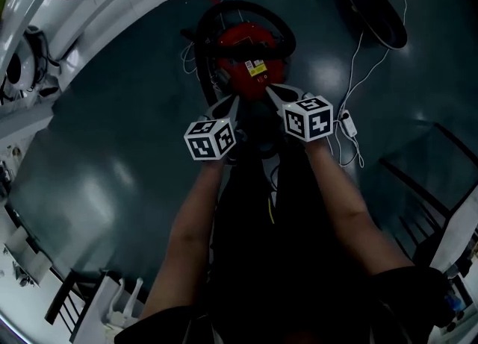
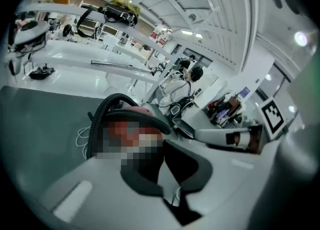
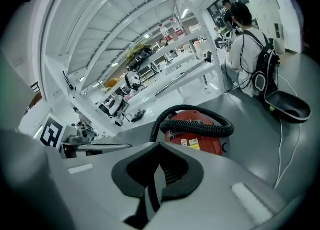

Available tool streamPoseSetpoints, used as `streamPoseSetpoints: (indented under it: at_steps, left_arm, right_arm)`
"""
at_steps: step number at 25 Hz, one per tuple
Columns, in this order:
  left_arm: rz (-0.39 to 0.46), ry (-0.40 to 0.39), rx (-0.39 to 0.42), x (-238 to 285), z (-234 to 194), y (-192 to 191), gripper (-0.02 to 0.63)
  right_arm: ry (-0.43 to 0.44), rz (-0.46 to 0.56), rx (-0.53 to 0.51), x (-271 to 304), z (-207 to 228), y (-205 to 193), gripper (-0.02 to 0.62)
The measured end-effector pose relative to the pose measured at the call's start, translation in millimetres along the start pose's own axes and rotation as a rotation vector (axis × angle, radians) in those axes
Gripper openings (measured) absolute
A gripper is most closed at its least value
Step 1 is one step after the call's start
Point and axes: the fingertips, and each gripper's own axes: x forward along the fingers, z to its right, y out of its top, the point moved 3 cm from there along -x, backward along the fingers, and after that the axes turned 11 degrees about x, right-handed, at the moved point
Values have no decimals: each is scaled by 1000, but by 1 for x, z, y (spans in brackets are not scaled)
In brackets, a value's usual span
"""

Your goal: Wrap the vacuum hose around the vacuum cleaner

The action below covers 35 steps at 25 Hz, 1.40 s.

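While both hands hover low over the dark, glossy floor (image 1: 104, 156), we hold the left gripper (image 1: 230, 105) with its fingers pressed together and nothing between them. Just ahead of the fingertips, between the two tools, sits the vacuum cleaner (image 1: 250, 57), a squat red drum of smooth, hard plastic with a yellow label on top. The vacuum hose (image 3: 200, 124), black and ribbed, already arches over and around the drum in a loose loop. We judge the hose light and springy, flexible along its length but firm across its ridges, so it should bend readily yet try to uncoil. The corrugations offer a sure hold, best taken on a free stretch close to the drum rather than at the crest of the loop. The drum looks heavy enough to stay put. The right gripper (image 1: 272, 92) likewise has its fingers closed on nothing. Off to the right of those fingers, a thin white cable (image 1: 348, 123) with a small inline box trails across the floor.
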Motion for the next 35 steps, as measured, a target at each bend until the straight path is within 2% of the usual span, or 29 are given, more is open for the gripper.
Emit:
streamPoseSetpoints:
  at_steps: [4, 12, 16, 25, 31, 35]
  left_arm:
    - [-9, -16, 71, -25, 17, 12, 11]
    - [2, 72, 119, -75, 21, 25, 11]
    - [21, 93, 92, -93, 23, 25, 11]
    - [64, 78, 106, -117, 30, 31, 11]
    - [83, 77, 115, -129, 29, 40, 11]
    - [92, 80, 97, -138, 25, 40, 11]
  right_arm:
    - [-32, 38, 21, -23, -14, -1, -5]
    - [-90, 65, 3, -58, -50, 0, -5]
    - [-123, 63, -55, -72, -67, -7, -5]
    - [-113, 68, -108, -79, -91, -12, -6]
    - [-96, 52, -54, -79, -95, -12, -6]
    - [-92, 41, -65, -79, -103, -12, -6]
